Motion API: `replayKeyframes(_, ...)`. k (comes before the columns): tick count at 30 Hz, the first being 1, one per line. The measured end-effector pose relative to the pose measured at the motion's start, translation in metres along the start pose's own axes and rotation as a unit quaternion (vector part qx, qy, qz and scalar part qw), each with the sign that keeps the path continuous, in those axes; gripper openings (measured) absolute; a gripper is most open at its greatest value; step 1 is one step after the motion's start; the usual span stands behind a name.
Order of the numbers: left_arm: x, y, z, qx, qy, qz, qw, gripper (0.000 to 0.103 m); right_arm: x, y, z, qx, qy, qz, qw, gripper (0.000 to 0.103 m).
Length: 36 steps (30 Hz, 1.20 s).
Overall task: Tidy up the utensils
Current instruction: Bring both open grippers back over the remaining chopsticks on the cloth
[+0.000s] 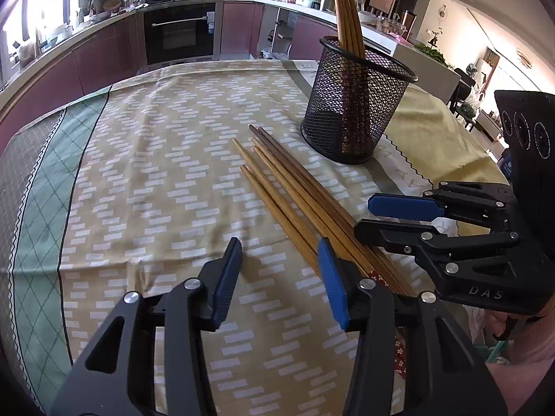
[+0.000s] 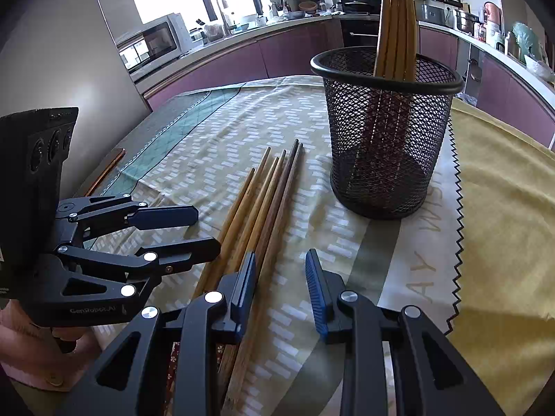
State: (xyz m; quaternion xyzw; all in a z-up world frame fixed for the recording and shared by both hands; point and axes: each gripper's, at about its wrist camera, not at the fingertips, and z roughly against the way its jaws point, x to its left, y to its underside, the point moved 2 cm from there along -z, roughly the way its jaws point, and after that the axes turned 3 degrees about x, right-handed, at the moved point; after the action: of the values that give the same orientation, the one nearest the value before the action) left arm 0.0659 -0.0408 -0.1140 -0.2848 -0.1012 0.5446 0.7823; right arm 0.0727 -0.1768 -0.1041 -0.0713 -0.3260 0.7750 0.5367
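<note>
My left tongs (image 1: pixel 279 253) are black with blue pads (image 1: pixel 331 277). My right tongs (image 2: pixel 279 270) are black with blue pads (image 2: pixel 317 293) too. The chopsticks on the cloth (image 1: pixel 295 204) are light brown, and two at their 1 o'clock side are dark brown (image 2: pixel 282 204). The cup (image 1: pixel 357 104) is black wire mesh, and the sticks in it (image 1: pixel 348 14) are light brown. The tablecloth (image 1: pixel 156 173) is tan with little white dashes. At its 9 o'clock side runs a green band (image 1: pixel 38 187) with a criss-cross pattern. At 3 o'clock lies a yellow cloth (image 2: pixel 503 208) with a black zigzag edge. The cupboards (image 1: pixel 104 55) are purple.
</note>
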Motion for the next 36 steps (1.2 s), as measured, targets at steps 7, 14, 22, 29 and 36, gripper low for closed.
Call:
replayKeyframes(7, 0.001, -0.002, -0.002, 0.002, 0.005, -0.004, 1.0000, 0.038, 0.002, -0.002, -0.003, 0.001, 0.017, 0.008, 1.000, 0.028)
replayKeyframes(14, 0.004, -0.001, -0.002, 0.011, 0.011, -0.004, 0.9999, 0.033, 0.003, -0.004, -0.003, 0.006, 0.030, 0.015, 0.999, 0.028)
replayKeyframes(22, -0.001, -0.001, -0.003, 0.013, 0.017, -0.006, 0.9998, 0.038, 0.004, -0.005, -0.006, 0.007, 0.033, 0.018, 0.999, 0.028)
replayKeyframes(29, -0.002, -0.003, -0.002, 0.015, 0.019, -0.015, 0.9996, 0.029, 0.004, -0.005, -0.006, 0.008, 0.034, 0.019, 0.999, 0.028)
replayKeyframes(36, 0.002, -0.004, -0.002, 0.026, 0.024, -0.009, 0.9993, 0.027, 0.009, -0.007, -0.011, 0.013, 0.049, 0.032, 0.998, 0.028)
